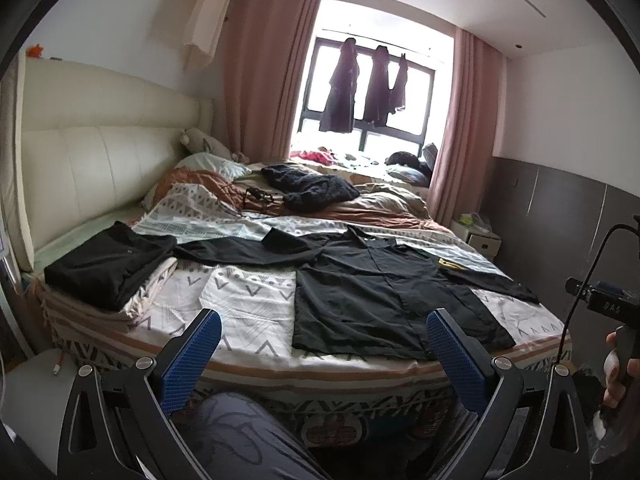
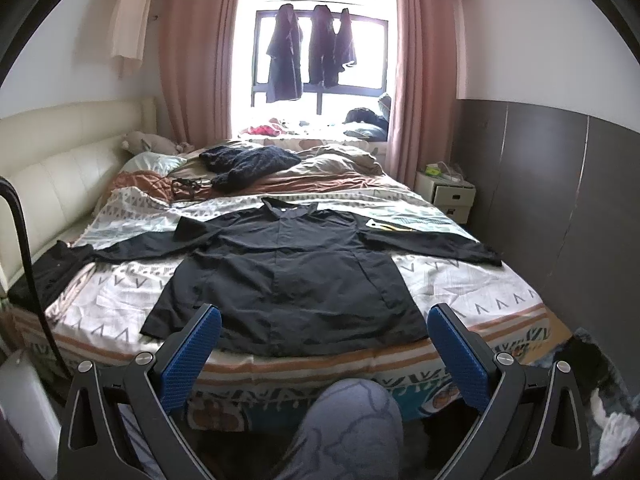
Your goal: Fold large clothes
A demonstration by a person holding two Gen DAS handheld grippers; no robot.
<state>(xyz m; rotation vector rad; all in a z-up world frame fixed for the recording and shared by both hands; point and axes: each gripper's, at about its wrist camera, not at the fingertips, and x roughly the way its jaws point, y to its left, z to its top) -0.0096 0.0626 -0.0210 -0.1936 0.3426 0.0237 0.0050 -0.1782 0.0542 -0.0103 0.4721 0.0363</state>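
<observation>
Black shirt (image 2: 288, 276) flat, sleeves spread.

Folded black pile (image 2: 38, 276) partly behind a cable; yellow sleeve patch (image 2: 394, 227) illegible

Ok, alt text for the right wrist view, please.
A black long-sleeved shirt lies spread flat, sleeves out, on a patterned bedspread, with the open right gripper held short of its hem. A dark knitted garment lies farther up the bed, and clothes hang at the window.
</observation>
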